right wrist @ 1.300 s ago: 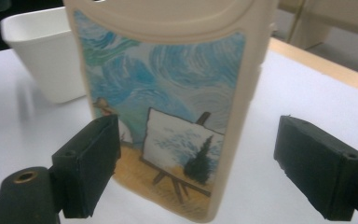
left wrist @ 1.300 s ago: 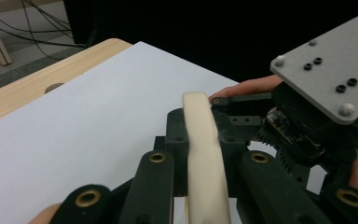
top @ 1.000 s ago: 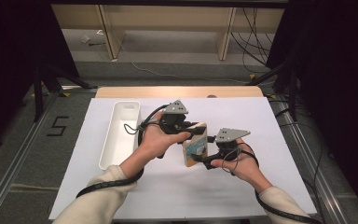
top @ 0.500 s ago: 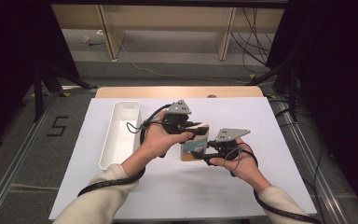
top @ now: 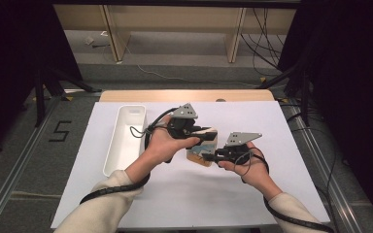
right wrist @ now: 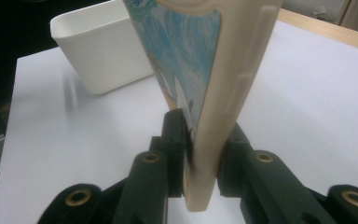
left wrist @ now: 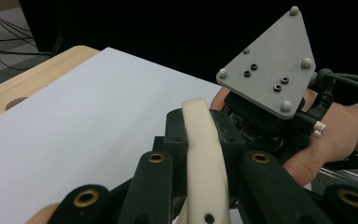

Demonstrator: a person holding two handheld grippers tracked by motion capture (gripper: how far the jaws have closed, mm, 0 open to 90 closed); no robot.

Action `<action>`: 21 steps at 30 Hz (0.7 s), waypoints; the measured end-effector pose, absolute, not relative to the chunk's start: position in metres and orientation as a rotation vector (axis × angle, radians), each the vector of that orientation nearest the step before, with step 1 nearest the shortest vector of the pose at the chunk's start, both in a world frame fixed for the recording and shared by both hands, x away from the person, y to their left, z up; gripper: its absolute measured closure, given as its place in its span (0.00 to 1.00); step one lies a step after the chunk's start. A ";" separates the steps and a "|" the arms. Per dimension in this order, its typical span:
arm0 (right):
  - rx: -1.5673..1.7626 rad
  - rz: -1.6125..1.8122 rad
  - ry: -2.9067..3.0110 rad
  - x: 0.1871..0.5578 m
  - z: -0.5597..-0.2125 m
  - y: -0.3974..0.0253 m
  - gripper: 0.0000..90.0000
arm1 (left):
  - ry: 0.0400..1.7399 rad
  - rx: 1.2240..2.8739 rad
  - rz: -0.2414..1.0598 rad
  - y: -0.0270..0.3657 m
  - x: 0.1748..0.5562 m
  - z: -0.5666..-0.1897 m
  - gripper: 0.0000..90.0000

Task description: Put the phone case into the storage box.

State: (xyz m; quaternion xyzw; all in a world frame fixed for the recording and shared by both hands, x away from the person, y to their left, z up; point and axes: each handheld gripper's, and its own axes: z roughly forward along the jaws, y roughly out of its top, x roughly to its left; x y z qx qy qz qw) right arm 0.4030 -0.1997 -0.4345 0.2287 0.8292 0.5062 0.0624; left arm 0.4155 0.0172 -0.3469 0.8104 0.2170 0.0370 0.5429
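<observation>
While pinched by both, left hand-held gripper (top: 210, 135) and right hand-held gripper (top: 212, 156): phone case (top: 201, 151), white bin (top: 124, 138) near its left.

We see a surface (top: 272, 126) with a big white sheet (top: 199, 194) on top. Bare wood shows along its far edge. A long white tub (top: 124, 138) sits on the sheet, near the left edge.
</observation>
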 end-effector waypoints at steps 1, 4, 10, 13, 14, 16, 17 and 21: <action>0.697 1.530 2.505 0.403 -0.434 -0.200 0.89 | 0.513 1.915 0.085 0.017 0.416 -0.348 0.87; 0.706 1.522 2.513 0.404 -0.434 -0.201 0.90 | 0.510 1.914 0.087 0.017 0.416 -0.349 0.86; 0.716 1.500 2.521 0.404 -0.433 -0.204 0.90 | 0.492 1.891 0.136 0.017 0.418 -0.351 0.70; 0.739 1.483 2.510 0.403 -0.432 -0.204 0.90 | 0.518 1.863 0.248 0.019 0.418 -0.350 0.45; 0.756 1.486 2.498 0.403 -0.432 -0.205 0.90 | 0.518 1.863 0.248 0.019 0.418 -0.350 0.43; 0.766 1.466 2.486 0.403 -0.431 -0.204 0.90 | 0.521 1.832 0.278 0.021 0.418 -0.351 0.35; 0.772 1.458 2.474 0.403 -0.430 -0.203 0.90 | 0.523 1.821 0.282 0.021 0.416 -0.352 0.33; 0.805 1.421 2.452 0.400 -0.429 -0.198 0.90 | 0.545 1.805 0.322 0.021 0.412 -0.352 0.17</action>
